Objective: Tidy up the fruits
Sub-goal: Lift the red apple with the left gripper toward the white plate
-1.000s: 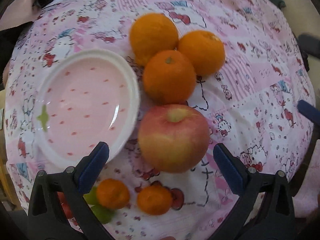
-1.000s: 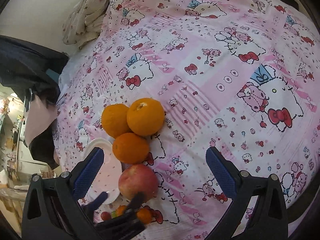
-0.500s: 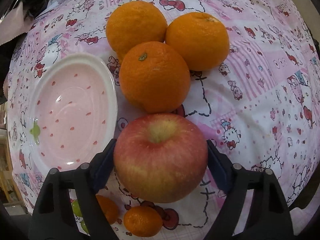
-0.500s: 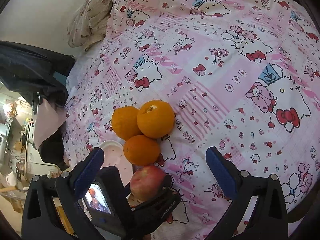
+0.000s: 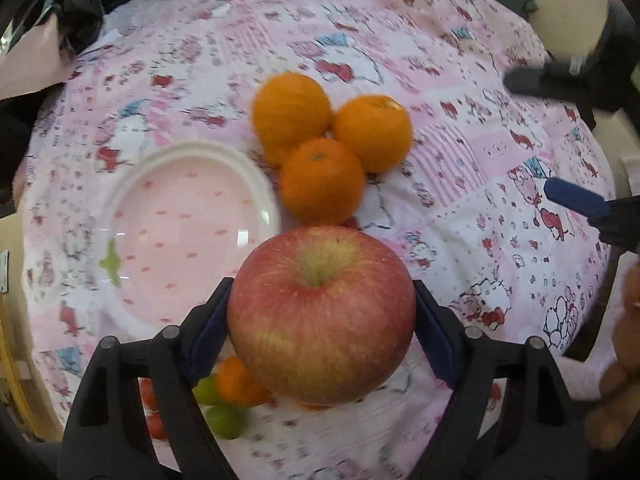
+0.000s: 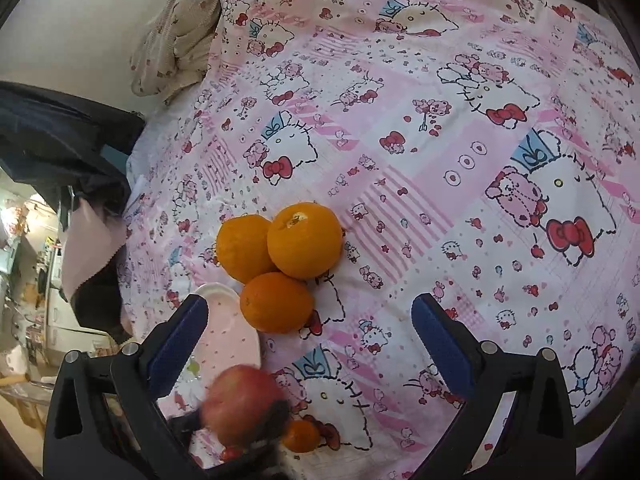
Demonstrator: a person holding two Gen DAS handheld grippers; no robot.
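My left gripper (image 5: 322,320) is shut on a red-yellow apple (image 5: 322,314) and holds it above the pink cartoon-print sheet, just right of a white and pink plate (image 5: 184,224). Three oranges (image 5: 322,180) lie touching each other beyond the apple. Small mandarins (image 5: 236,380) and green fruits (image 5: 224,420) lie below the apple. My right gripper (image 6: 310,330) is open and empty, high above the sheet; the apple (image 6: 240,404), plate (image 6: 230,336) and oranges (image 6: 304,240) show in its view.
A crumpled cloth (image 6: 176,28) lies at the far edge of the bed. Dark clothing (image 6: 60,148) hangs at the left. The patterned sheet (image 6: 460,140) stretches to the right. The right gripper's fingers (image 5: 572,200) show at the right in the left wrist view.
My left gripper moved in around the apple, shut on it and lifted it off the sheet. The right gripper stayed open and shifted slightly.
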